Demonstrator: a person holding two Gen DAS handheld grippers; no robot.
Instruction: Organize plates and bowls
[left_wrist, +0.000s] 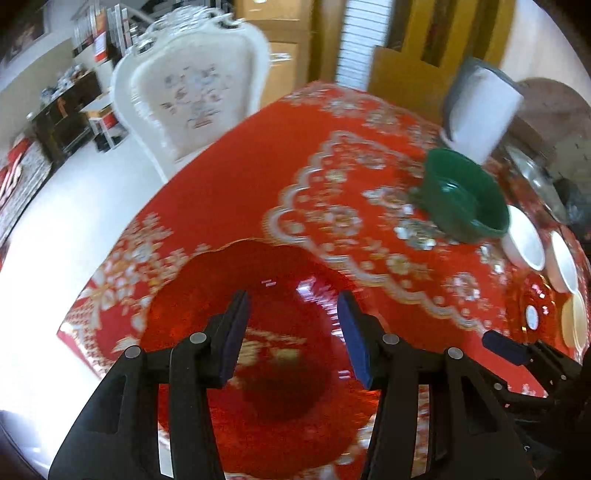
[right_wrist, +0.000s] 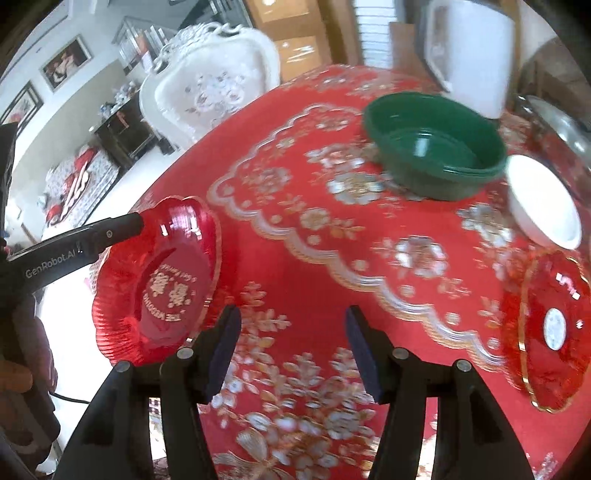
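Currently: left gripper (left_wrist: 293, 332) spread above red plate (left_wrist: 266, 369); whether it grips the rim, cannot tell. Right gripper (right_wrist: 291, 350) spread, empty. Second plate (right_wrist: 550, 332), green bowl (right_wrist: 436, 147) on cloth. Next: stack plates.

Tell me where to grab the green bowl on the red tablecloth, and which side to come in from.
Grip the green bowl by its rim, one finger inside and one outside the wall. It sits upright and open, so the thin flared rim is the easiest part to pinch. Come from above at the near-left edge, which faces bare tablecloth; a white bowl crowds its right side. The right gripper looks better placed.
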